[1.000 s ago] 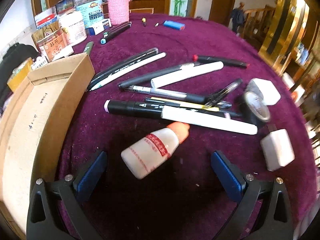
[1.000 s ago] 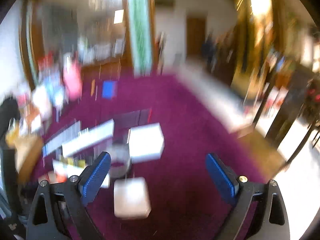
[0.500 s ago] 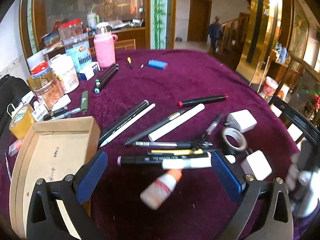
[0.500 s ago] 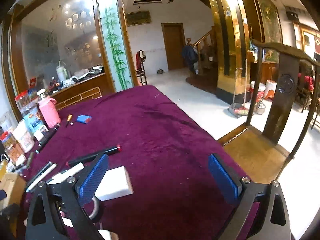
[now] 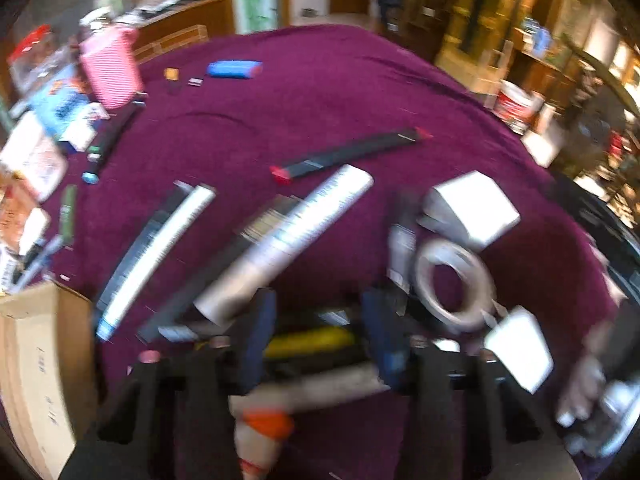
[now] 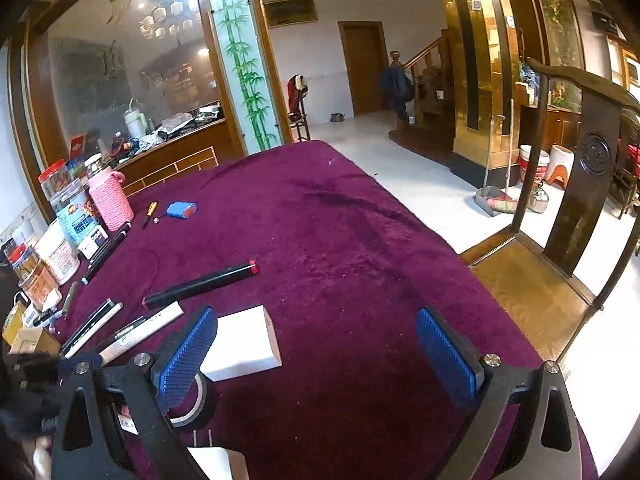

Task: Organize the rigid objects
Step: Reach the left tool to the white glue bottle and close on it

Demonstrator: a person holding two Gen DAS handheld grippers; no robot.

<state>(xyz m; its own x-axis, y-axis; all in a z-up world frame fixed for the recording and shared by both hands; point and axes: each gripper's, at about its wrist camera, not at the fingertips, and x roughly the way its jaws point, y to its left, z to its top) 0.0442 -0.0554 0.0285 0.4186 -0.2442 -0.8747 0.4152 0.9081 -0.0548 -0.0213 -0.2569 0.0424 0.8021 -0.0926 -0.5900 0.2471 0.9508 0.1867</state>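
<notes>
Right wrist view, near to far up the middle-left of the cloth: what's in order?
Tape roll → white block → black marker with red cap → blue lighter. Pens and jars further left are left out.

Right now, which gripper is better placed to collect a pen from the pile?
Left. The left gripper is closing over the jumbled pens, a yellow-barrelled pen between its blue pads. The right gripper is open, only bare purple cloth between its pads.
</notes>
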